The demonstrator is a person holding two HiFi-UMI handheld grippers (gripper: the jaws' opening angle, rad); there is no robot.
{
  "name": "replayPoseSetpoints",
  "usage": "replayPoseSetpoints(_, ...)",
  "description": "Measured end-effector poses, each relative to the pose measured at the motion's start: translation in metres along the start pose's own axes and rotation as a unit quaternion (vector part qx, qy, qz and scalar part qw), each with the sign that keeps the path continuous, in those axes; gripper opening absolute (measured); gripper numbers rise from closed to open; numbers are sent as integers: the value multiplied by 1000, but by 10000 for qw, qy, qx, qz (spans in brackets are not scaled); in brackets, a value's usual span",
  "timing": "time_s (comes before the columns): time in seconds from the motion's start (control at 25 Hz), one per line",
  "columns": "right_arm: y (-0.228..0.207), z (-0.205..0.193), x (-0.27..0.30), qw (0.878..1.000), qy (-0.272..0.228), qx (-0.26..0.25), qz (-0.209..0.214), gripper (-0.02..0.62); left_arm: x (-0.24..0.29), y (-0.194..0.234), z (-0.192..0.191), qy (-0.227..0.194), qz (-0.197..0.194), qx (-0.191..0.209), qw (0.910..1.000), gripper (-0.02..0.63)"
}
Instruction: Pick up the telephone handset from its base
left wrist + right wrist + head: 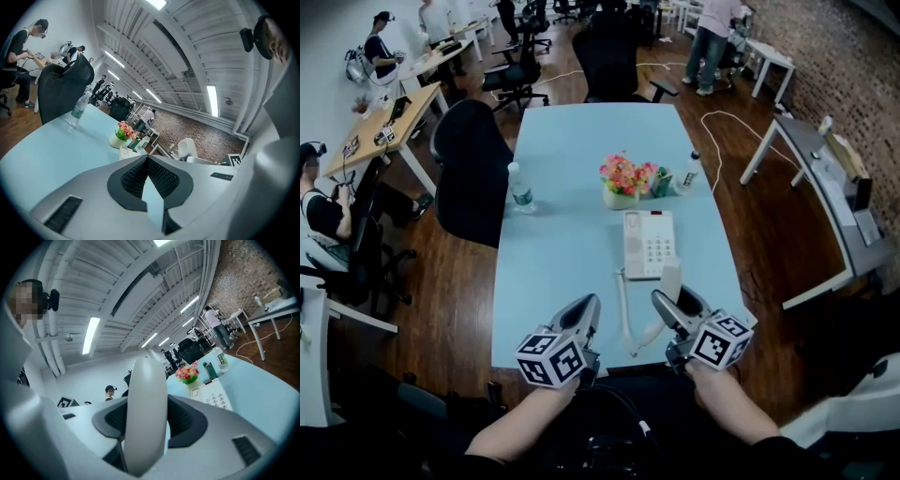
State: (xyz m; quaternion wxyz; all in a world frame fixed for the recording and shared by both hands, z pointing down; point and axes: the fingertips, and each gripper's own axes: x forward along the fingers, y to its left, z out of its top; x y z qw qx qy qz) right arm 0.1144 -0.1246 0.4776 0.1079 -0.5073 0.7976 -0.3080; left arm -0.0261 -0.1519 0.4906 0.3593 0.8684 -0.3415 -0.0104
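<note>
The white telephone base with its keypad lies on the pale blue table, right of centre. Its white handset is off the base and stands upright between the jaws of my right gripper, just in front of the base. In the right gripper view the handset fills the gap between the pads, with the base beyond it. A white cord trails from the base towards the handset. My left gripper hovers near the table's front edge, shut and holding nothing.
A pot of flowers, a green carton and a bottle stand behind the phone. A water bottle stands at the table's left edge, next to a black office chair. People work at desks at far left.
</note>
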Motion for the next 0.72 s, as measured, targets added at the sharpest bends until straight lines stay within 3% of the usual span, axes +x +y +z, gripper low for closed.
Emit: replayPoseSetpoints(0.72,-3,2,4,10000,-33,-59,-31,239,5,4,4,7,-40,8,10000,-9)
